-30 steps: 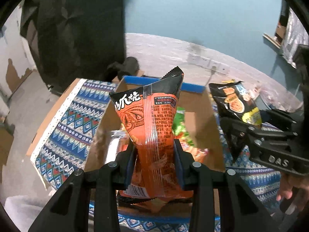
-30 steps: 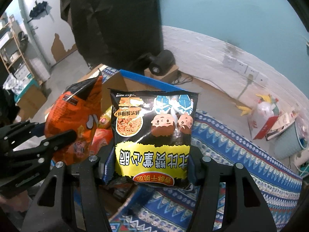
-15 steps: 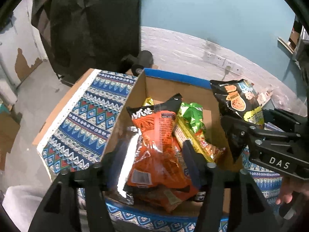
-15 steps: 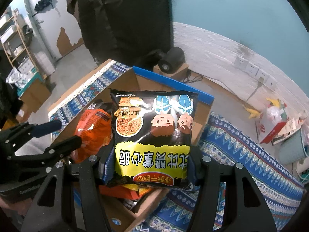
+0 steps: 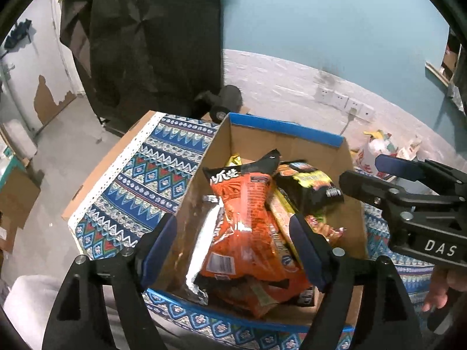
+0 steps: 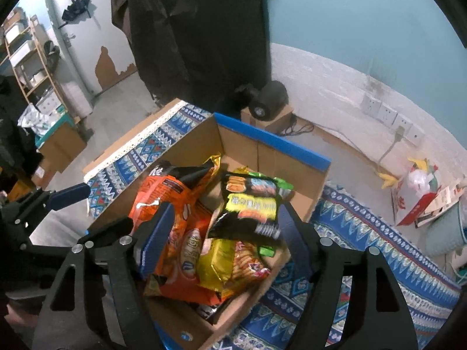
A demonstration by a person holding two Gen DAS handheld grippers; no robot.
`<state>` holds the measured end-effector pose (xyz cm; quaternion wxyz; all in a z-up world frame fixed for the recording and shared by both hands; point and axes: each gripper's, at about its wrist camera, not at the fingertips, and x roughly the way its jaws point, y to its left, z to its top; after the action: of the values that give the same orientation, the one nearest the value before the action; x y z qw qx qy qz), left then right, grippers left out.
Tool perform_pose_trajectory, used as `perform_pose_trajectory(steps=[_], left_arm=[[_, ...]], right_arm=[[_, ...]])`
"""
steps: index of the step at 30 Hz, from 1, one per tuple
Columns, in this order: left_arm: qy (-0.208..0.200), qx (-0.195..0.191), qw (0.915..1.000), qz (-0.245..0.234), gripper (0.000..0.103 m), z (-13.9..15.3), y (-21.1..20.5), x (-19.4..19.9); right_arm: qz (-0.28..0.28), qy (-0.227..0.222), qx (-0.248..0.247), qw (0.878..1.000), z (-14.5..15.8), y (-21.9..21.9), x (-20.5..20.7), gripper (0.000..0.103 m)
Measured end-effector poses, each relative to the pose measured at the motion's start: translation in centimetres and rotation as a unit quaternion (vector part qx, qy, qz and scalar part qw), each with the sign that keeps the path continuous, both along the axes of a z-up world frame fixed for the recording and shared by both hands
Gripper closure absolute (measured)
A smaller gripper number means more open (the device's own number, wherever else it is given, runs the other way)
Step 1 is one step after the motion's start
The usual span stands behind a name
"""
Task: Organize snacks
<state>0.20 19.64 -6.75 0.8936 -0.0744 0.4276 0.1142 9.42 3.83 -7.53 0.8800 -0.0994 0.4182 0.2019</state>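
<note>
Both hand-held grippers, left (image 5: 233, 250) and right (image 6: 221, 233), have just been opening, released; orange bag (image 5: 248, 227) and black bag (image 6: 251, 213) lie piled in the box (image 5: 280, 134). Lifting away carelessly could snag either bag.

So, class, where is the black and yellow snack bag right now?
In the right wrist view, the black and yellow snack bag lies inside the cardboard box, right of the orange snack bag.

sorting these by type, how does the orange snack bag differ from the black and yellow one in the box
The orange snack bag is mostly orange with a black top edge; the black and yellow bag is black with a yellow band. The orange snack bag lies toward the left of the cardboard box, the black and yellow bag toward the right. Both are sealed packets lying loose on top of the pile, free of either hand-held gripper.
</note>
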Motion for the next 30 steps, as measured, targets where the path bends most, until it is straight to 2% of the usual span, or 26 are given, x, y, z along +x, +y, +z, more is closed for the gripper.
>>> perform_pose_trajectory(steps=[4,7,13,19,24,30], left_arm=[[-0.011,0.006,0.9999,-0.002,0.022,1.0,-0.5,-0.4],[-0.020,0.009,0.9997,-0.004,0.017,1.8,-1.0,-0.7],[-0.034,0.019,0.9989,-0.025,0.017,2.9,-2.3,-1.5],[-0.042,0.031,0.9975,-0.047,0.016,4.0,-3.7,-2.2],[-0.066,0.051,0.9950,-0.055,0.009,5.3,-4.7,-3.0],[-0.072,0.043,0.9945,-0.063,0.009,6.1,-5.2,-3.4]], right_arm=[[-0.005,-0.014,0.008,1.000,1.4,-0.8,-1.1,0.028],[-0.009,-0.025,0.010,1.000,2.4,-1.1,-1.7,0.028],[-0.022,-0.046,0.017,0.999,4.1,-2.0,-3.0,0.027],[-0.035,-0.057,0.018,0.998,4.7,-3.1,-4.1,0.027],[-0.043,-0.051,0.025,0.997,4.7,-4.3,-5.0,0.027],[-0.056,-0.050,0.030,0.997,5.0,-6.0,-6.2,0.027]])
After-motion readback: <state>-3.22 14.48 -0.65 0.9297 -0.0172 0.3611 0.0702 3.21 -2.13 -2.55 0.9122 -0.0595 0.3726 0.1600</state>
